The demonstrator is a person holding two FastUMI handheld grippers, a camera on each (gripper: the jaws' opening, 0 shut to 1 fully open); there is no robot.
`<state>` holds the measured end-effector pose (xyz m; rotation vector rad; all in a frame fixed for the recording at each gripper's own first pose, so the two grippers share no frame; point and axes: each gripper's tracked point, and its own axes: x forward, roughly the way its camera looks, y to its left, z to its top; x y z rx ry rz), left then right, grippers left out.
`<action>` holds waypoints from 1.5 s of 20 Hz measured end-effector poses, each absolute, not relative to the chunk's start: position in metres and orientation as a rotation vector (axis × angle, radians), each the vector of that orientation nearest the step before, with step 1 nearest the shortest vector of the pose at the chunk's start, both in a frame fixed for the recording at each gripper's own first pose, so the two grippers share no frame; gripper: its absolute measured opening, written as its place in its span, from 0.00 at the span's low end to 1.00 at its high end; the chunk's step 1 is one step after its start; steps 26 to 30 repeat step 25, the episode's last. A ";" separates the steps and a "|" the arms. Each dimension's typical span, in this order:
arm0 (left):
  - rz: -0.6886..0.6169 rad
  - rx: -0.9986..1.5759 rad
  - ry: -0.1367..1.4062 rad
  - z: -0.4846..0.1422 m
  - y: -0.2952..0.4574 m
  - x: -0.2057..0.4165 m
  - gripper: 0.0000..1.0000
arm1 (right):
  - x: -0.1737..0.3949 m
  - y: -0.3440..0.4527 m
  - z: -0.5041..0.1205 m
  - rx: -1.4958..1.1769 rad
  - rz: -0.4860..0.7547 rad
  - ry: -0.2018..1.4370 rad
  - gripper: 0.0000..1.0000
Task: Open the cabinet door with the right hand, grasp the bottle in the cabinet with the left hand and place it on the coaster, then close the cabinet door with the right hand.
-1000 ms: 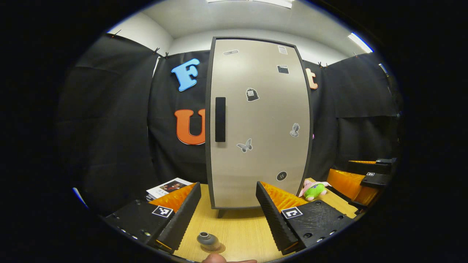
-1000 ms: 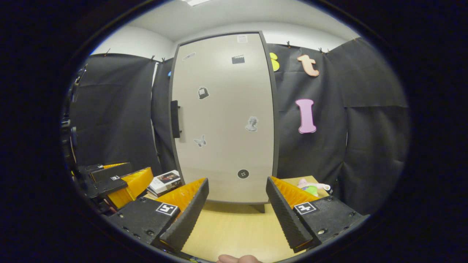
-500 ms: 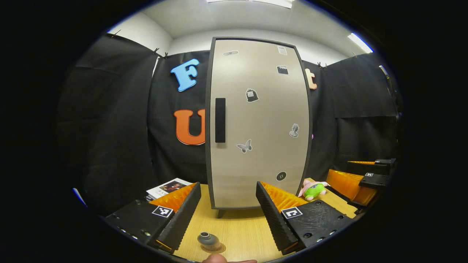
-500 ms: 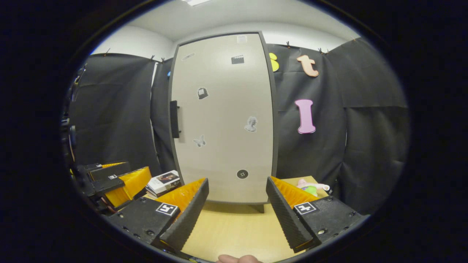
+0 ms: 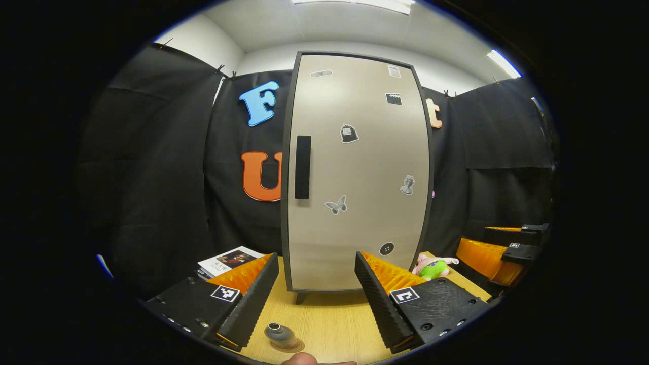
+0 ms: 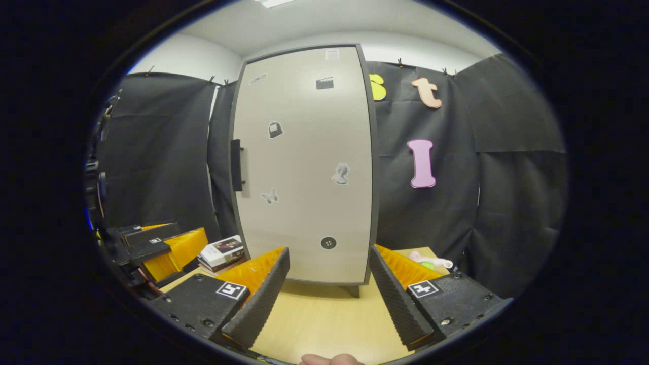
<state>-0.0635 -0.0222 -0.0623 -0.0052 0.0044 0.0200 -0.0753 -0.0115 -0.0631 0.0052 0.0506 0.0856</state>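
Up front in the left gripper view, the left gripper [image 5: 317, 294] has its fingers spread wide, nothing between them, over the wooden table [image 5: 334, 324]. Cabinet [image 5: 357, 172] stands straight ahead at the back of the table, door closed, dark handle [image 5: 302, 167] on its left edge. Bottle [image 5: 279, 334] sits upright on the coaster [image 5: 295, 347] on the table, just ahead of the left finger, not touched. Magazines [image 5: 228, 259] left of the cabinet, plush toy [image 5: 433, 266] right of it. Right gripper [image 5: 502, 248] shows far right, gap state can't tell from here. From the right gripper view, the right gripper [image 6: 329, 296] is also wide apart and empty, facing the closed cabinet [image 6: 304, 162], handle [image 6: 236, 165] at the door's left edge. Left gripper [image 6: 157, 246] at far left, near the magazines [image 6: 220, 251]. Plush toy [image 6: 428, 261] is partly hidden behind the right finger.
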 end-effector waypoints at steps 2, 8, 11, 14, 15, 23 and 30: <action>0.019 -0.005 0.001 -0.059 -0.026 -0.066 0.92 | -0.072 -0.016 -0.064 0.019 0.095 0.056 0.98; 0.029 -0.028 -0.062 -0.044 -0.030 -0.075 0.92 | -0.067 -0.013 -0.055 0.020 0.146 0.027 1.00; 0.034 -0.056 -0.101 -0.035 -0.035 -0.078 0.94 | -0.069 -0.020 -0.049 -0.001 0.157 -0.006 1.00; 0.046 -0.073 -0.142 -0.027 -0.043 -0.079 0.94 | -0.077 -0.038 -0.044 -0.009 0.153 -0.038 1.00; 0.033 -0.085 -0.144 -0.028 -0.051 -0.077 0.94 | -0.080 -0.041 -0.043 -0.003 0.169 -0.043 1.00; 0.025 -0.058 -0.172 -0.023 -0.074 -0.082 0.95 | -0.085 -0.092 -0.054 0.119 0.145 -0.003 0.97; 0.029 -0.050 -0.152 -0.027 -0.076 -0.079 0.95 | -0.083 -0.108 -0.052 0.125 0.095 -0.006 0.94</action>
